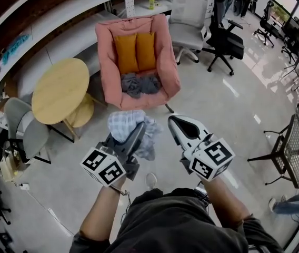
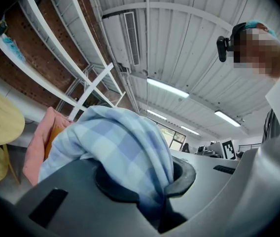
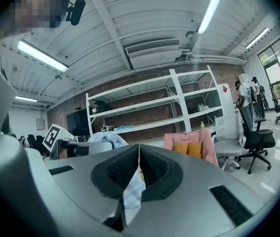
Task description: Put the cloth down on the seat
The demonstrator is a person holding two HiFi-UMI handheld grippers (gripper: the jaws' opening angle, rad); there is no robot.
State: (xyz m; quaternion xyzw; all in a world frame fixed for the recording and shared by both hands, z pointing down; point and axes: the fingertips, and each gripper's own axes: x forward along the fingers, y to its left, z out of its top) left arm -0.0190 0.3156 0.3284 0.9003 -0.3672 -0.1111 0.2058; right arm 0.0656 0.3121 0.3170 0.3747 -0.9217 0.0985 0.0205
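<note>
- cloth (image 1: 130,125): in the head view its lower folds are hidden behind the left tool (image 1: 138,132). Its run to the right tool (image 1: 175,121) cannot be made out there.
- Left gripper view: the cloth covers the pads, and the pink armchair (image 2: 34,149) is mostly hidden behind it.
- Right gripper view: only a sliver of cloth shows below the pressed pads.
- grey heap (image 1: 140,83) on the armchair seat: items too small to tell.
- bottle (image 1: 151,2) on the shelf: label unreadable.
- bystander's leg (image 1: 290,203): cut off by the right edge.

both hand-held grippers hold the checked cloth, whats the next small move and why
Probably carry the checked cloth forward toward the pink armchair. The left hand-held gripper and right hand-held gripper are both clamped on it, but it hangs short of the seat, where a grey garment already lies.
</note>
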